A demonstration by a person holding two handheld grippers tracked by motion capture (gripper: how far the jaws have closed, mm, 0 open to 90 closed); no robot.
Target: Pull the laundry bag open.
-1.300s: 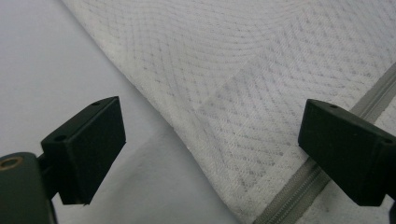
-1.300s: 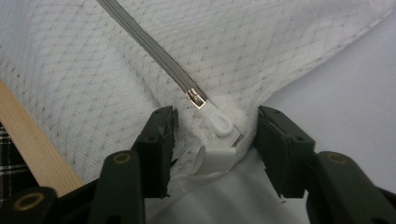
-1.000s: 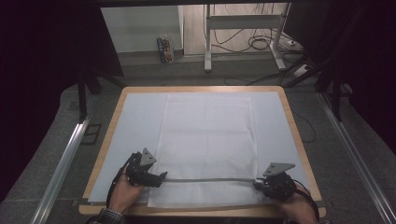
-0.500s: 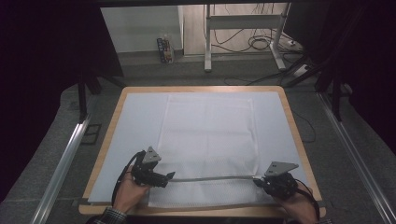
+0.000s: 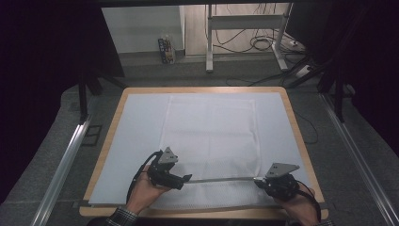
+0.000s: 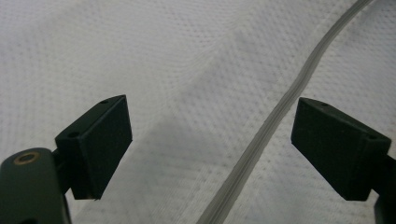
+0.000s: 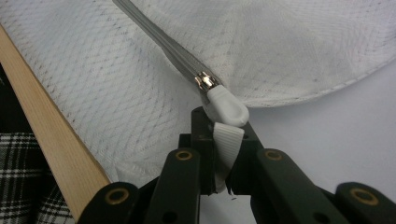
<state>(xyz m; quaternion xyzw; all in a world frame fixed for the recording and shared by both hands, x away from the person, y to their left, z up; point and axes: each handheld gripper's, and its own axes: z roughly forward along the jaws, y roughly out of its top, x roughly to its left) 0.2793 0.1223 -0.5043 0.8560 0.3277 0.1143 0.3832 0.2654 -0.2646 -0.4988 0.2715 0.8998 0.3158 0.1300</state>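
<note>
Lying flat on the table, the white mesh bag sits at the middle of the pale mat; what is inside it cannot be told. Its weave is fine and netted, and a grey zip runs along its near edge. The right gripper is clenched on the zip's white tab, by the bag's corner. The left gripper is released, its jaws having just narrowed a little, hovering astride the zip without touching it.
</note>
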